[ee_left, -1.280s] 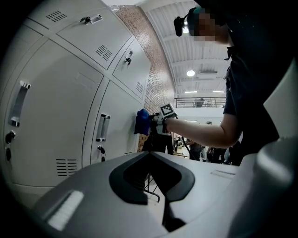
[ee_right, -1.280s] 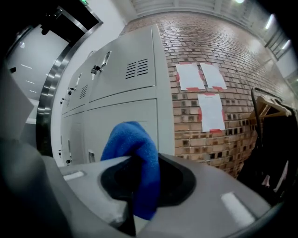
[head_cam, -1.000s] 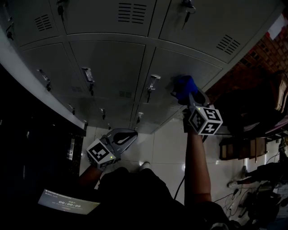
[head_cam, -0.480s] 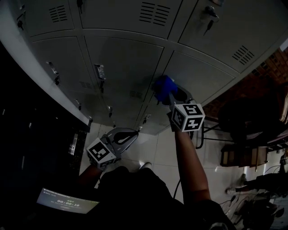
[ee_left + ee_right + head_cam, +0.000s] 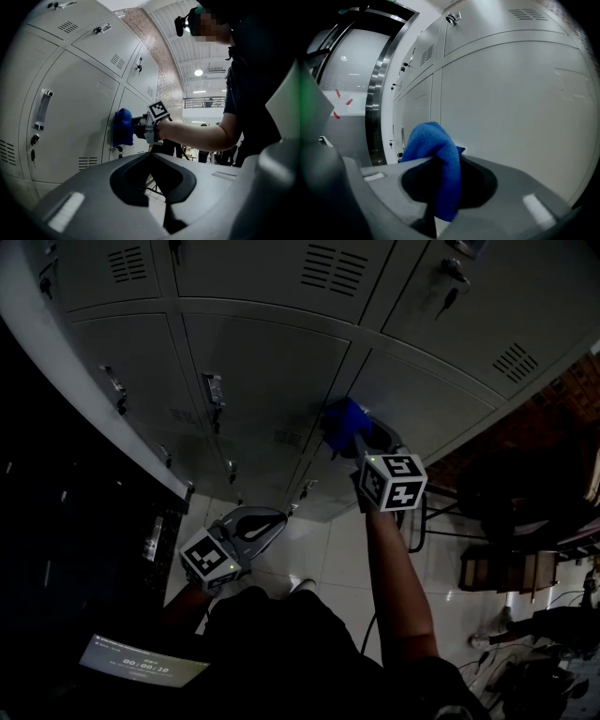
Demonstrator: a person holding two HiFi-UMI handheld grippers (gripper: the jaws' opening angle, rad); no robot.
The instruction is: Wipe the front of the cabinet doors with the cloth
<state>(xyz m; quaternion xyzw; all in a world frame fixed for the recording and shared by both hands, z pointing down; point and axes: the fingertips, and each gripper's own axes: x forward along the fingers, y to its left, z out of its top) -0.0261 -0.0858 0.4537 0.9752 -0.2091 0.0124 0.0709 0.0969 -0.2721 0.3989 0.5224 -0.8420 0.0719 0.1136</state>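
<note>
against the grey cabinet doors (image 5: 262, 362), at the upright seam between two doors of the middle row, the blue cloth (image 5: 342, 420) sits bunched and pressed to the metal. the right gripper (image 5: 362, 441) holds it. seen from the right gripper view, the jaws are clamped on the cloth (image 5: 438, 154), which humps up over them and hangs down through the gap between them. a door face fills the right side of that view, close by.

from the left gripper view the cloth lies flat on a door by its left edge. a small lock (image 5: 120, 149) is just below it, and a long handle (image 5: 42, 110) is well apart on the next door to the left. the right gripper's marker cube (image 5: 394, 482) faces up toward the head camera, with the forearm (image 5: 398, 568) stretched out behind it.

the left gripper (image 5: 276, 519) hangs low and back from the cabinet, over pale floor tiles (image 5: 328, 554), touching nothing. its jaws meet at the tips and hold nothing. vent slots (image 5: 328, 266) show in the top row of doors, and a key (image 5: 452, 277) hangs from a lock up there. a lit screen (image 5: 141, 667) lies at the lower left of the head view.
</note>
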